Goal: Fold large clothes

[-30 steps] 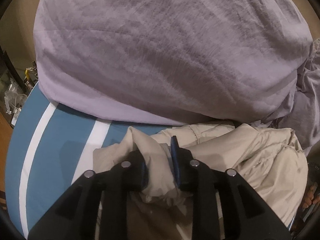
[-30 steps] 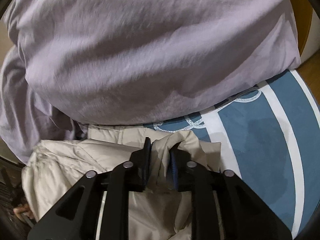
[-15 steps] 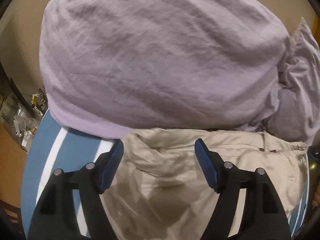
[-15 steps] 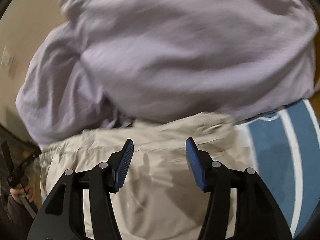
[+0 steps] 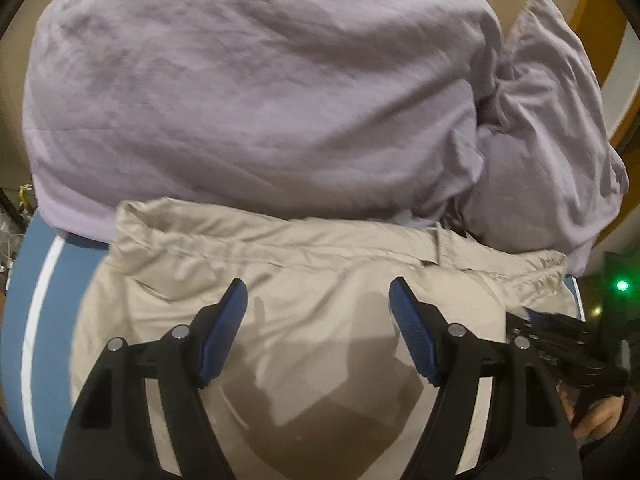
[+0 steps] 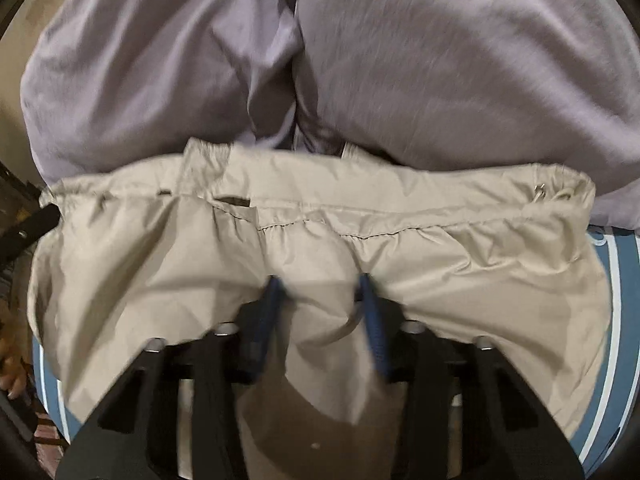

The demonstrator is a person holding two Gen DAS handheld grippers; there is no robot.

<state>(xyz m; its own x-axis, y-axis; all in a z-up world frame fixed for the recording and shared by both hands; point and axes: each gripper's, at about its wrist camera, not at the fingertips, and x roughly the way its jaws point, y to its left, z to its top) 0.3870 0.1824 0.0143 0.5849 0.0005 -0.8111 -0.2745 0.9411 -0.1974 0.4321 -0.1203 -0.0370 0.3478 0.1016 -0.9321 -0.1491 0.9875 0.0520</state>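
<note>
Beige garment flat, no readable labels; left gripper jaws wide, empty; right gripper jaws closing, blurred

One beige garment at centre frame, one lilac duvet filling the top, one lilac pillow (upper right, crumpled), and two grippers: left gripper, right gripper.
</note>
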